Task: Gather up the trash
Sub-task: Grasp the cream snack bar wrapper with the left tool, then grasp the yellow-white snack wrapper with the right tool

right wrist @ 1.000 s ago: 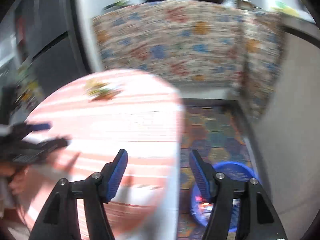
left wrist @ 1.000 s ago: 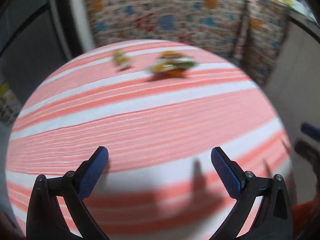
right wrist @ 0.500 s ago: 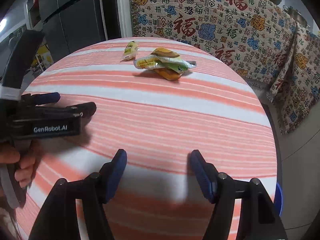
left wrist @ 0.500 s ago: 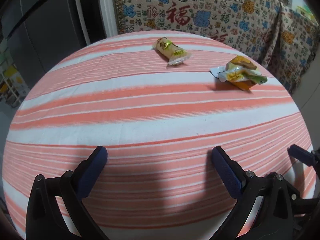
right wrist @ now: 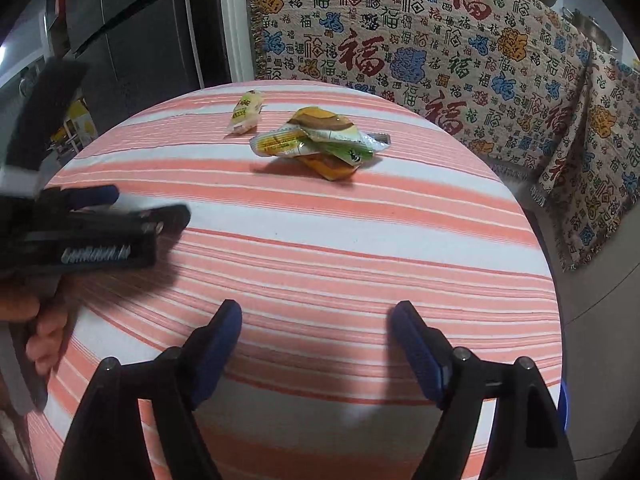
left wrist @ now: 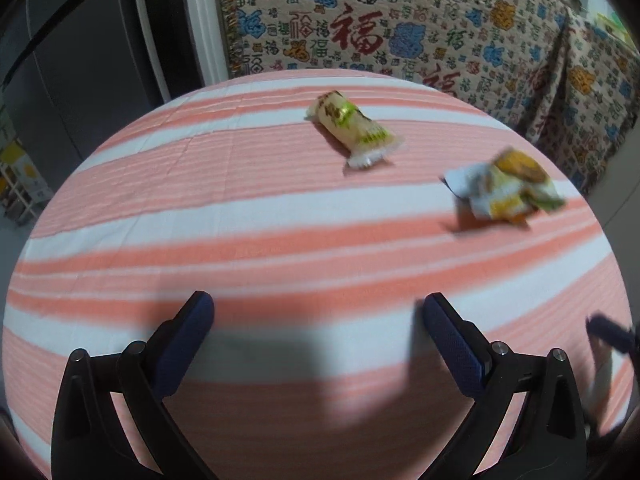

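A small yellow-green snack wrapper (left wrist: pixel 352 130) lies at the far side of the round striped table (left wrist: pixel 240 208). A crumpled pile of yellow, green and orange wrappers (left wrist: pixel 506 190) lies to its right. Both show in the right wrist view, the small wrapper (right wrist: pixel 246 112) and the pile (right wrist: pixel 320 142). My left gripper (left wrist: pixel 318 316) is open and empty over the near part of the table, well short of the wrappers. My right gripper (right wrist: pixel 318 320) is open and empty. The left gripper also shows in the right wrist view (right wrist: pixel 120 212), held in a hand.
A patterned cloth (right wrist: pixel 440 48) hangs behind the table. A dark fridge (right wrist: pixel 132 40) stands at the back left. A blue bin's rim (right wrist: pixel 563 400) peeks past the table edge at the right, on the floor.
Both grippers have swung from the table's edge toward the wrappers and moved forward. The wrappers now look larger and nearer. Both grippers stay open.
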`<state>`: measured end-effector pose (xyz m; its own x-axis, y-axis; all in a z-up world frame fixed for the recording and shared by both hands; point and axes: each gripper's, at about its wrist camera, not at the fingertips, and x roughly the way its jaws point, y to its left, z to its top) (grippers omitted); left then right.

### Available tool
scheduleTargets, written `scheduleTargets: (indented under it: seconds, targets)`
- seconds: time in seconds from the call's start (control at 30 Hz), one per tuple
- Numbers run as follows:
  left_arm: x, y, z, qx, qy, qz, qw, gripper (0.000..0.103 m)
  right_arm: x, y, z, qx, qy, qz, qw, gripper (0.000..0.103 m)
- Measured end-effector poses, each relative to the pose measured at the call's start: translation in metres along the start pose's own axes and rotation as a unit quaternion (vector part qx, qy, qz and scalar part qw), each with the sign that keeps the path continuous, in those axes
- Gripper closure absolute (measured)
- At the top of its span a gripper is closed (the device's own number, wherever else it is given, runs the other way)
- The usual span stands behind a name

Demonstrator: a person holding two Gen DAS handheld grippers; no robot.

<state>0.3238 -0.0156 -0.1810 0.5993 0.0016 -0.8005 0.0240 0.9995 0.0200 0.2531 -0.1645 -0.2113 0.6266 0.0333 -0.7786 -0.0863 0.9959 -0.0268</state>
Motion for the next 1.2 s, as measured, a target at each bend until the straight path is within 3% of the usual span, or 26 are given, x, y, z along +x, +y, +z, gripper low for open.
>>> scheduleTargets:
  seconds: [0.37,0.43,0.53,0.57,0.6,0.67,0.77,0.87,1.07,1.13,1.2]
  targets:
    - [0.064,-0.033,0.084,-0.016,-0.001,0.011,0.9998,0.000,0.002,0.001,0.001,0.000,0.000,-0.002,1.000,0.022]
    - [0.068,-0.029,0.091,-0.024,-0.005,0.014,0.9996,0.005,0.002,0.002,0.001,0.001,0.000,-0.001,1.000,0.022]
    - [0.064,-0.021,0.092,-0.027,-0.020,0.002,0.9994,0.024,0.001,0.001,0.001,0.003,0.000,0.000,1.000,0.022]
    - [0.062,-0.016,0.091,-0.026,-0.027,-0.011,0.9992,0.040,0.001,0.001,0.001,0.003,0.001,0.001,1.000,0.022]
    - [0.060,-0.013,0.091,-0.027,-0.031,-0.018,0.9990,0.066,0.001,0.001,0.001,0.003,0.001,0.001,1.000,0.022]
    - [0.057,-0.001,0.089,-0.032,-0.033,-0.038,0.9982,0.077,0.000,0.001,0.001,0.003,0.001,0.001,1.000,0.022]
    - [0.050,0.015,0.081,-0.040,-0.034,-0.058,0.9969,0.080,0.000,0.001,0.001,0.003,0.001,0.000,1.000,0.022]
    - [0.033,0.025,0.061,-0.019,-0.032,-0.064,0.9973,0.080,0.000,0.002,0.001,0.004,0.001,0.001,1.000,0.022]
    - [-0.015,0.040,-0.004,0.047,-0.018,-0.054,0.9973,0.080,0.000,-0.011,0.004,0.027,-0.004,0.010,1.000,0.023]
    - [-0.030,0.043,-0.024,0.054,-0.015,-0.055,0.9969,0.080,0.008,-0.019,0.011,0.025,0.002,-0.011,1.000,0.023]
    - [-0.040,0.043,-0.039,0.057,-0.018,-0.057,0.9965,0.075,0.018,-0.027,0.023,0.027,0.004,-0.015,1.000,0.013]
